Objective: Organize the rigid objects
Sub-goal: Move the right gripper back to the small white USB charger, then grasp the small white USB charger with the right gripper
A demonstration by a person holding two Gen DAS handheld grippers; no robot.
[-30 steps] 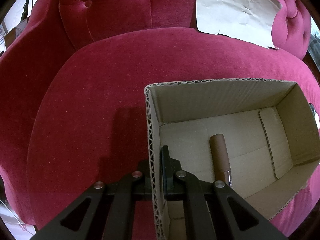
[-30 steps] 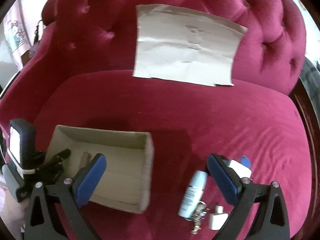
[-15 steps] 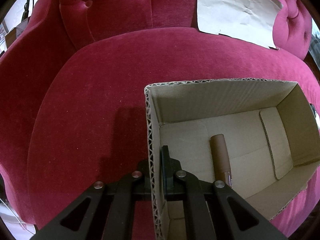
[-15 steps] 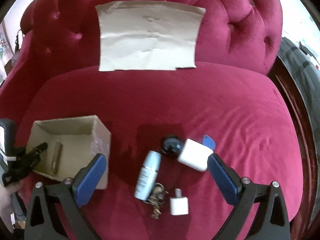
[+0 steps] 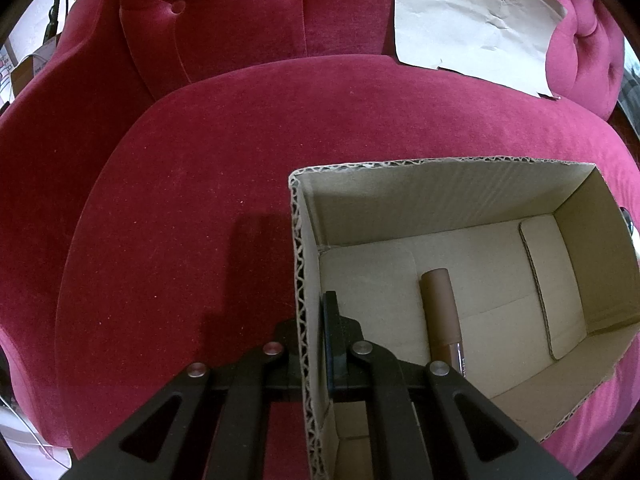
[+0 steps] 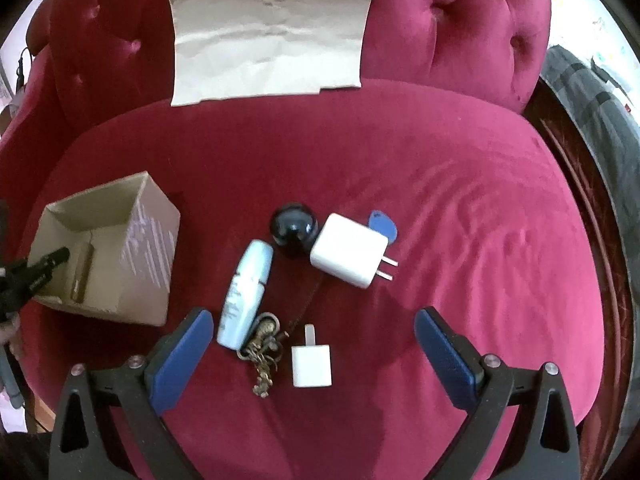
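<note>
Two grippers: left gripper (image 5: 314,320) clamped on cardboard box (image 5: 440,196) wall, brown tube (image 5: 440,312) inside. Right gripper (image 6: 312,340) jaws wide, above small white plug (image 6: 311,366), keys (image 6: 262,354), pale blue bottle (image 6: 246,292). Farther: white charger (image 6: 347,250), dark ball (image 6: 293,224), blue tag (image 6: 384,226), on red sofa (image 6: 440,184).

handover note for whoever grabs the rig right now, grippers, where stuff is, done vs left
Left gripper: shut on the left wall of the cardboard box, steadying it on the red sofa seat.
Right gripper: open, empty, above the loose items.
Done: brown tube lies in the box.
Left, all on the seat: light blue bottle, key bunch, small white adapter, large white charger, black round item, blue tag.
</note>
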